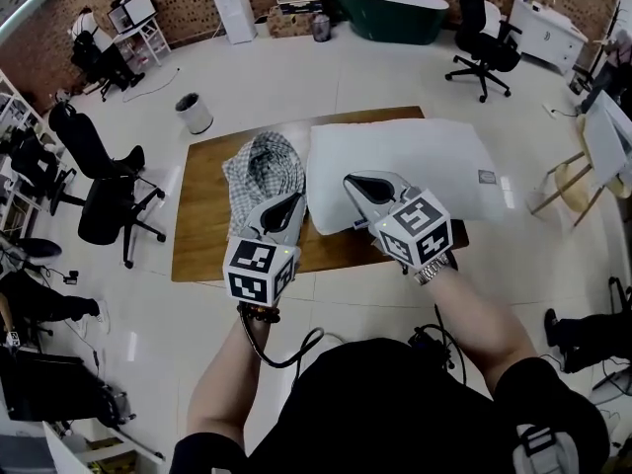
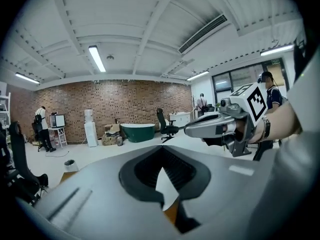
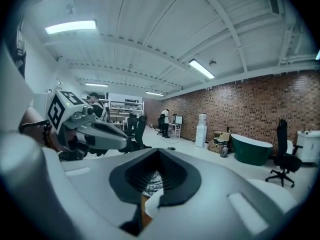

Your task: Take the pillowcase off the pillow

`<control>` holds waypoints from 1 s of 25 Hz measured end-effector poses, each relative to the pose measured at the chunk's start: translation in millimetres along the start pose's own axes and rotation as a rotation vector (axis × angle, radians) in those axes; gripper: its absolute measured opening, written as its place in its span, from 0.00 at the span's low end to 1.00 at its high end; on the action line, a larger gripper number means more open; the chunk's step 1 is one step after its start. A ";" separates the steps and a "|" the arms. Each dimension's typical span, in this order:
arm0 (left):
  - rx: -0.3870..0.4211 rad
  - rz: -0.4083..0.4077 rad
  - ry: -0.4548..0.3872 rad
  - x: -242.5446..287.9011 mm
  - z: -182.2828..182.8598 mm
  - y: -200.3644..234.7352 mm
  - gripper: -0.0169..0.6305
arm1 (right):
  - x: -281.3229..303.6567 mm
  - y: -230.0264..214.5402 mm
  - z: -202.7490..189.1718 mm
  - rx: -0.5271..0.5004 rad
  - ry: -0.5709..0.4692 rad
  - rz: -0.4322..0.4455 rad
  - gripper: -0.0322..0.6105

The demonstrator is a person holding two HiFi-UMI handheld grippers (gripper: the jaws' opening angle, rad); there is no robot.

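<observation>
The checkered pillowcase (image 1: 262,166) lies crumpled on the left half of the brown table (image 1: 202,225), off the pillow. The bare white pillow (image 1: 415,161) lies beside it on the right half. Both grippers hang in the air above the table's near edge and point level, away from me. My left gripper (image 1: 293,203) is shut and empty, in front of the pillowcase. My right gripper (image 1: 354,182) is shut and empty, over the pillow's near left corner. In the left gripper view my left gripper (image 2: 162,150) shows closed jaws, and the right gripper (image 2: 192,130) floats at its right.
Black office chairs (image 1: 109,200) stand left of the table, and a waste bin (image 1: 195,114) behind it. A dark green bathtub (image 1: 387,8) and another chair (image 1: 484,42) are at the far wall. A wooden stool (image 1: 568,181) stands to the right.
</observation>
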State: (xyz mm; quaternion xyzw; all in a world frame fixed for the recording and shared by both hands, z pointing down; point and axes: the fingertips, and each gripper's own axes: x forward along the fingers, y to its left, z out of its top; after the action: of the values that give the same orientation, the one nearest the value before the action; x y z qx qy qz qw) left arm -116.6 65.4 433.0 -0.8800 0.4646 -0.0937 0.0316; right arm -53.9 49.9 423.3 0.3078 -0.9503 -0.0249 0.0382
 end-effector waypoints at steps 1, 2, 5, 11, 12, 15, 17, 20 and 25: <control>0.009 0.007 -0.006 -0.7 2.4 -9.7 0.03 | -9.9 2.2 0.6 -0.012 -0.011 0.003 0.05; 0.015 0.013 -0.010 -1.4 4.6 -18.4 0.03 | -19.7 4.3 1.5 -0.022 -0.021 0.006 0.05; 0.020 0.037 -0.020 -5.2 13.6 -38.4 0.03 | -45.6 11.2 7.0 -0.040 -0.042 0.019 0.05; 0.027 0.060 -0.040 -8.2 21.1 -84.6 0.03 | -90.9 28.6 5.4 -0.084 -0.066 0.042 0.05; 0.026 0.061 -0.040 -6.3 19.2 -92.7 0.03 | -98.2 29.8 3.2 -0.093 -0.073 0.042 0.05; 0.023 0.057 -0.033 -1.7 15.4 -109.4 0.03 | -112.9 32.3 3.9 -0.109 -0.094 0.037 0.05; 0.018 0.052 -0.031 -2.0 13.6 -118.0 0.03 | -119.5 35.4 5.7 -0.112 -0.104 0.031 0.05; 0.010 0.045 -0.024 -2.1 10.2 -131.3 0.03 | -129.6 37.0 4.8 -0.109 -0.111 0.021 0.05; 0.004 0.042 -0.013 -0.5 8.5 -147.5 0.03 | -143.1 35.7 2.4 -0.104 -0.117 0.013 0.05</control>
State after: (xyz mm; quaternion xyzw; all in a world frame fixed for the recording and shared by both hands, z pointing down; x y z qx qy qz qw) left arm 4.5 149.0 445.6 -0.8706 0.4825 -0.0884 0.0381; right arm 40.7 162.9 415.3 0.2974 -0.9503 -0.0920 -0.0014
